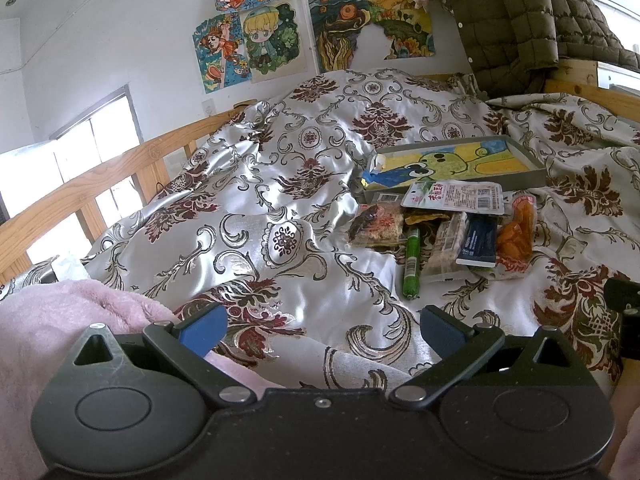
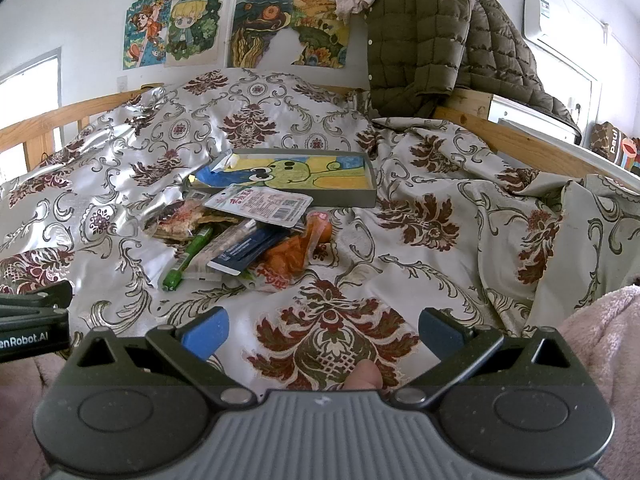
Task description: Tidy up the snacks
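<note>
A heap of snack packets lies on the patterned bedspread: a green stick (image 1: pixel 413 264) (image 2: pixel 188 258), a white flat packet (image 1: pixel 454 197) (image 2: pixel 260 204), a dark blue bar (image 1: pixel 478 242) (image 2: pixel 250 250), an orange bag (image 1: pixel 516 236) (image 2: pixel 286 260) and a reddish cracker pack (image 1: pixel 374 224) (image 2: pixel 178 222). Just behind the heap sits a shallow grey tray (image 1: pixel 536 179) (image 2: pixel 370 196) lined with a frog drawing. My left gripper (image 1: pixel 322 328) hangs open, short of the heap and to its left. My right gripper (image 2: pixel 322 328) is open too, nearer than the heap and to its right.
A wooden bed rail (image 1: pixel 100 176) runs along the left. A brown quilted jacket (image 2: pixel 432 40) hangs over the far right headboard. Pink fleece (image 1: pixel 60 320) (image 2: pixel 600 340) lies at the near edges. Drawings cover the wall (image 1: pixel 256 40). The left gripper's body (image 2: pixel 32 320) shows at the right view's left edge.
</note>
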